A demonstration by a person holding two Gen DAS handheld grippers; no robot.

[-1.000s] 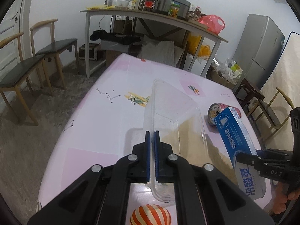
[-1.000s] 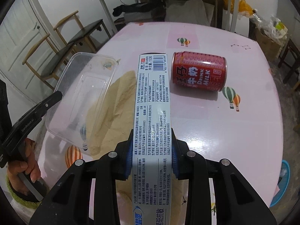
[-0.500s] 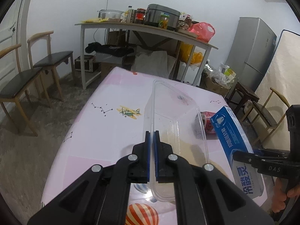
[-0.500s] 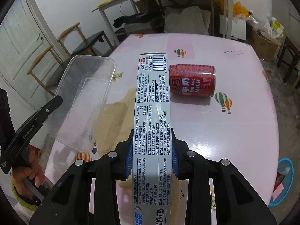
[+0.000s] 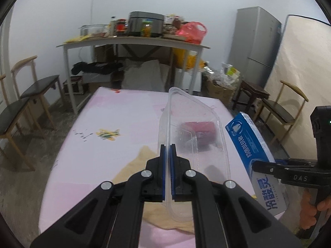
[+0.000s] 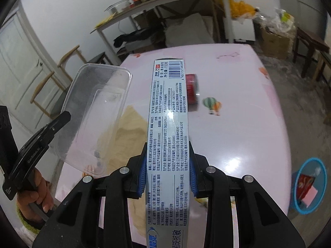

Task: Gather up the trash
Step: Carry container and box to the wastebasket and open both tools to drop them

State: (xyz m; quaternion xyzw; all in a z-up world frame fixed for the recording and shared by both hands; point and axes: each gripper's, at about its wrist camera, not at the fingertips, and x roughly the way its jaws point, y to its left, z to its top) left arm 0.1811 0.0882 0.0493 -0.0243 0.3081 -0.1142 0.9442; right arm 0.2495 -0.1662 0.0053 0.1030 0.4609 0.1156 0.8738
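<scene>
Both held things have risen higher over the pink table [image 6: 238, 124] than a second ago, and the red can [image 6: 192, 88] now lies farther off, half hidden behind the box. The left gripper [image 5: 168, 163] is clamped narrow on the rim of one clear plastic container [image 5: 194, 136], which stands tilted on edge above the table. The right gripper [image 6: 168, 171] is closed on one long toothpaste box [image 6: 168, 119], its blue pads [image 6: 142, 173] pressed to both sides; the box points forward above the table and shows a barcode, "110", the digits "6 902132 083088" and dense Chinese print too small to read. From the left wrist view the box [image 5: 250, 142] hangs just right of the container, and "DAS" is readable on the other gripper's arm. One tan paper sheet [image 6: 128, 128] lies on the table below both. One blue bin [image 6: 310, 184] stands on the floor at the right, with red and pink scraps inside.
</scene>
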